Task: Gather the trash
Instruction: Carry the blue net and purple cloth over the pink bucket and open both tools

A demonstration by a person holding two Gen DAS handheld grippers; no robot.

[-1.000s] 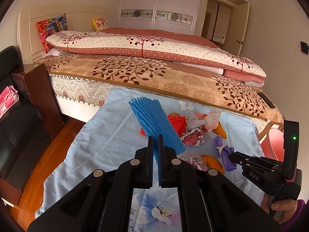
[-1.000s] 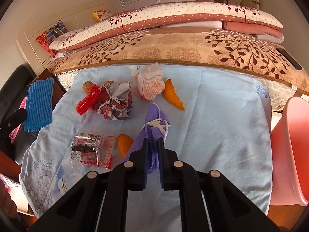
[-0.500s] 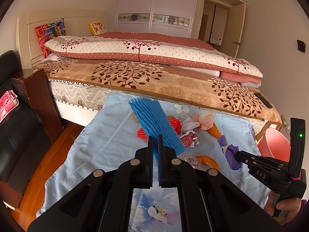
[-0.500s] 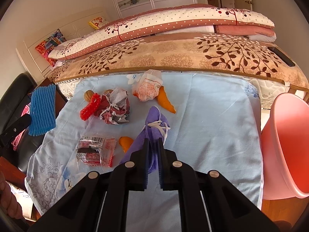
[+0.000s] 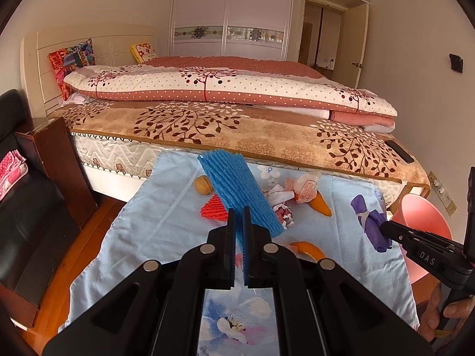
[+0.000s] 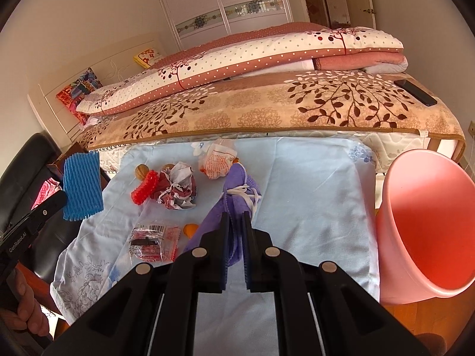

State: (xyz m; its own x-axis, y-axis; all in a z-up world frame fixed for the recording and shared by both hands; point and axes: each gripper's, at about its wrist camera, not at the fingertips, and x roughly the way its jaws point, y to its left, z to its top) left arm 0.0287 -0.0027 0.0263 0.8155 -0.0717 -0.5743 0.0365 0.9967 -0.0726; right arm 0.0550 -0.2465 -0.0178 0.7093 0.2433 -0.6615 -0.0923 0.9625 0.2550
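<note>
My left gripper [image 5: 238, 216] is shut on a blue foam net sleeve [image 5: 237, 190] and holds it above the light blue cloth [image 5: 154, 225]; it also shows in the right wrist view [image 6: 81, 185]. My right gripper [image 6: 236, 221] is shut on a purple face mask [image 6: 237, 195], lifted off the cloth [image 6: 311, 192]; the mask also shows in the left wrist view [image 5: 369, 219]. On the cloth lie a red foam net [image 6: 145, 188], crumpled paper [image 6: 178, 190], a white wrapper [image 6: 218, 163], a walnut [image 5: 203, 185], orange peels [image 5: 320, 204] and a clear red packet [image 6: 154, 241].
A pink bin [image 6: 427, 225] stands tilted on the floor right of the cloth. The bed [image 5: 237, 124] with folded quilts runs behind. A black sofa [image 5: 26, 216] and a brown nightstand [image 5: 56, 160] are on the left. A phone [image 6: 415, 92] lies on the bed corner.
Both grippers have pulled back and risen with their items. The right gripper has swung toward the pink bin, which now fills more of its view.
</note>
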